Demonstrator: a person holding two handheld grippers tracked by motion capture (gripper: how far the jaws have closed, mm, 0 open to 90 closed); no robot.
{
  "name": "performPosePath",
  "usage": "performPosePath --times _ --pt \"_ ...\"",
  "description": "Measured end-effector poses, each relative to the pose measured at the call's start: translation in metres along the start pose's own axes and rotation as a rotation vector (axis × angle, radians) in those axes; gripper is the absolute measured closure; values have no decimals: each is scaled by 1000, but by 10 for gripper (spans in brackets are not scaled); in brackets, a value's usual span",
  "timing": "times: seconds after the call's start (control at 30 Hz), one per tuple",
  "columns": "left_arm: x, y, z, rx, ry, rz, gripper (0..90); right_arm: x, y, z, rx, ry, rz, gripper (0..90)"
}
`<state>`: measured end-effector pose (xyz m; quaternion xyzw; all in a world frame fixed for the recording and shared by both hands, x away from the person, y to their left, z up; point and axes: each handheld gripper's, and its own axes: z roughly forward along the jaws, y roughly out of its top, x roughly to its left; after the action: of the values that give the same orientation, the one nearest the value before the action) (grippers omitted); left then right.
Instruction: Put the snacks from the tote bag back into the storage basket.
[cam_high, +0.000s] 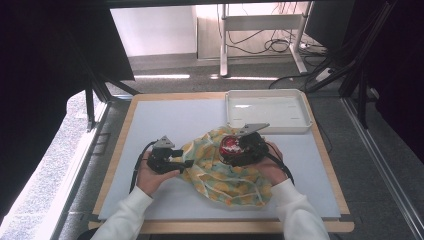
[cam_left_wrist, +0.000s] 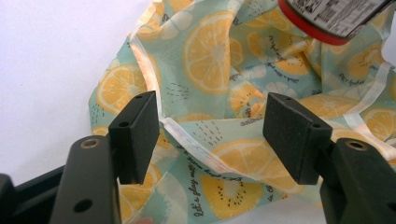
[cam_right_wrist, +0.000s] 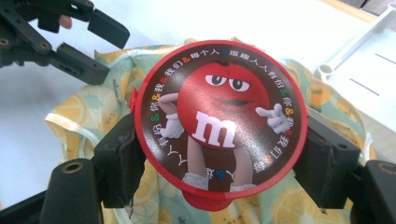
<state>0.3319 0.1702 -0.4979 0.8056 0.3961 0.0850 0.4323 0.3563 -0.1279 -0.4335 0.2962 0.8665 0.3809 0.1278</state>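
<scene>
Red-lidded candy tub (cam_right_wrist: 220, 126) clenched in right gripper (cam_right_wrist: 219, 161); left gripper (cam_left_wrist: 212, 135) released over lemon-print bag (cam_left_wrist: 219, 70).

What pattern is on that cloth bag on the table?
Orange and lemon slices on pale teal, with small black lettering; the cloth bag shows best in the left gripper view.

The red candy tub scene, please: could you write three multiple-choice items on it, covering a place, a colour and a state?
1. Where does the white tray sit?
A. far right of the table
B. near left corner
C. on the floor

2. What fruit pattern is on the bag?
A. purple grapes
B. orange slices
C. red cherries

3. What is the right hand-held gripper doing?
A. hanging open
B. clamping the red candy tub
C. gripping the tray

A: the high view shows it there.
B: orange slices on teal show.
B: both pads press the tub's sides.
</scene>
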Motion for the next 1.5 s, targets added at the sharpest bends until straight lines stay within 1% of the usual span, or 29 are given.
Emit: performPosePath --times 0.2,0.47,0.73,0.83,0.93,1.1,1.17,1.33,1.5 --pt "1 0 0 0 4 -3 358 -4 2 -6 -18 -2 4 254" --pt "1 0 0 2 9 4 352 -9 4 -14 -43 -9 11 255" --pt "1 1 1 4 13 -4 351 -14 5 -16 -52 -10 17 255" --pt "-2 3 1 3 11 3 351 -18 5 -18 -65 -2 37 255" --pt "-3 3 1 3 8 8 350 -20 5 -20 -74 -7 47 255" --pt "-3 3 1 3 4 2 350 -23 9 -23 -88 -18 47 255" --pt "-4 3 1 3 0 5 350 -24 10 -25 -94 -20 51 255" --pt "-5 3 3 7 -4 11 350 -31 12 -25 -97 -36 72 255" --pt "-6 3 3 3 -6 10 352 -36 18 -25 -97 -48 72 255"
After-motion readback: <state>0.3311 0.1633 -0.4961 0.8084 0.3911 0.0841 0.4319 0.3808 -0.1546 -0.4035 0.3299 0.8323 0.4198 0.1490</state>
